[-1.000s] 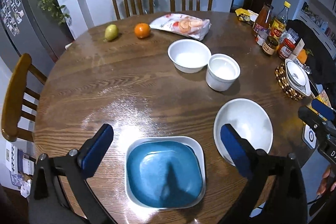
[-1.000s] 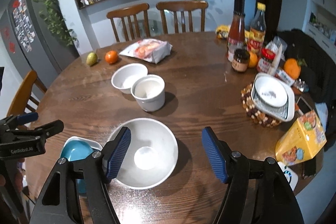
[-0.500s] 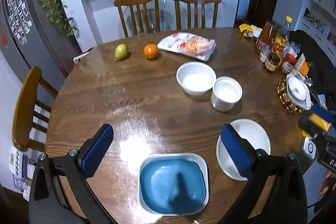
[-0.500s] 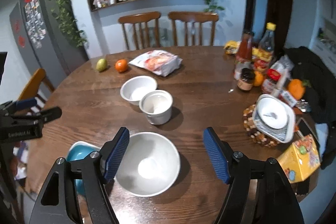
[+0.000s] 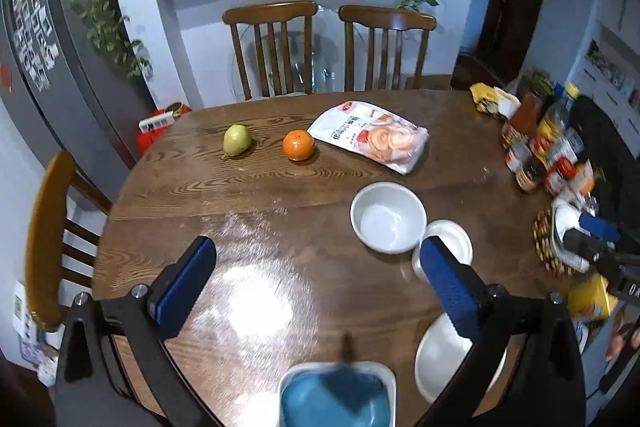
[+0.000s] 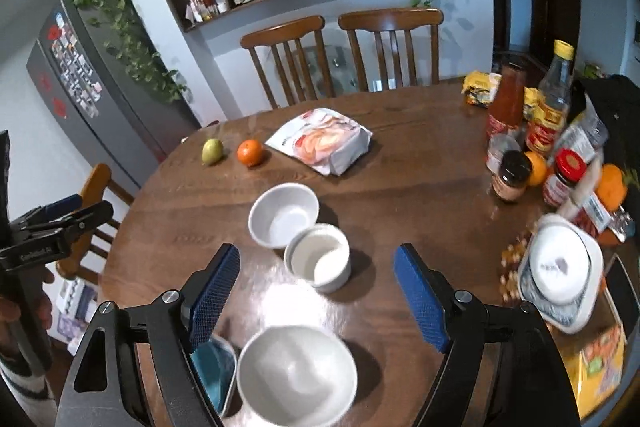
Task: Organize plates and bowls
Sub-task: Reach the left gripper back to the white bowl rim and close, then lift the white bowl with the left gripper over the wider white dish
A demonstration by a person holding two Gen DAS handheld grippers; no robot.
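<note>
both the left gripper point(image 5: 316, 279) and the right gripper point(image 6: 316, 291) gape empty above the wooden table point(image 5: 280, 211).

No text legible, snack bag point(image 5: 370, 137) print unreadable

Left tool point(image 5: 316, 283) points down at a slant, its 2 blue-padded fingers point(image 5: 182, 287) spread wide with nothing gripped. Right tool point(image 6: 316, 293) is angled downward too, jaws wide apart and empty, having just been opening.
</note>
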